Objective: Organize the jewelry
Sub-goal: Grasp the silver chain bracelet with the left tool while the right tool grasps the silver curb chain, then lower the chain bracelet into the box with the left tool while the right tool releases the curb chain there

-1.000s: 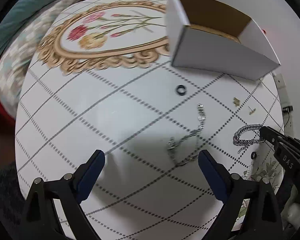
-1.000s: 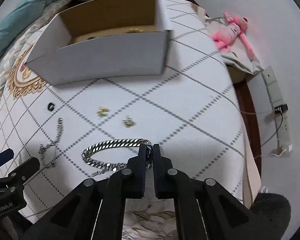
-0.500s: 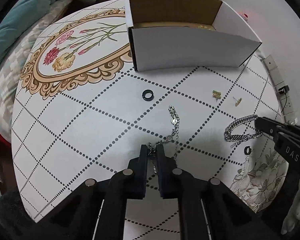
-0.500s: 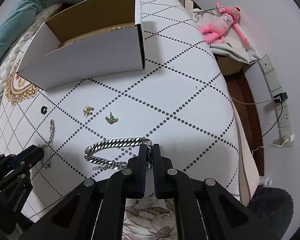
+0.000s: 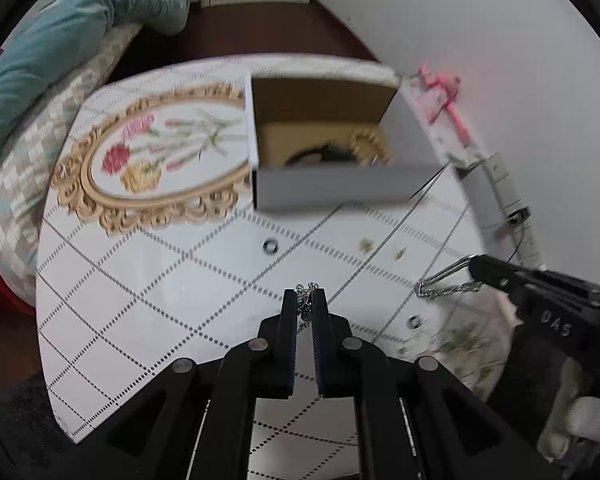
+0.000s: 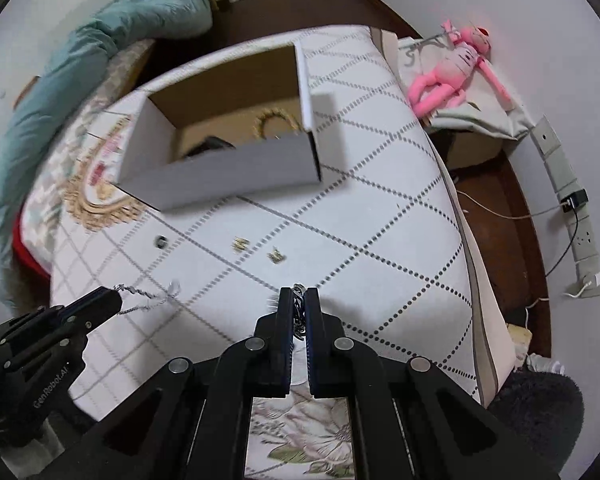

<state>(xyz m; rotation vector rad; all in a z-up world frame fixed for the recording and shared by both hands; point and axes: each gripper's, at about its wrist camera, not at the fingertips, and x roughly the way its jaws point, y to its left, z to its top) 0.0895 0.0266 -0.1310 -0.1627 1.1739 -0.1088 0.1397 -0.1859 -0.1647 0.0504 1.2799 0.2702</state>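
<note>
My left gripper (image 5: 305, 300) is shut on a thin silver chain (image 5: 305, 314), which hangs between the pads above the table. My right gripper (image 6: 299, 294) is shut on a thick silver link bracelet (image 6: 298, 316), also lifted. Each view shows the other gripper: the right one (image 5: 476, 270) holds the dangling bracelet (image 5: 444, 287), and the left one (image 6: 116, 300) trails the thin chain (image 6: 148, 299). An open white cardboard box (image 5: 340, 188) (image 6: 228, 172) stands beyond them with a gold circlet (image 5: 367, 145) and a dark item inside. A black ring (image 5: 270, 246) and two gold earrings (image 6: 239, 244) (image 6: 276, 256) lie on the cloth.
The round table (image 5: 140, 300) carries a white cloth with dotted diamonds and a gold-framed flower print (image 5: 156, 160). A second small ring (image 5: 413, 322) lies near the right edge. A pink plush toy (image 6: 452, 76) and a power strip (image 6: 568, 200) sit beyond the table on the right; bedding (image 5: 60, 52) lies left.
The left gripper went from wide open to shut on the thin chain. Both grippers then rose, lifting the chain and the bracelet off the cloth; the box interior came into view.
</note>
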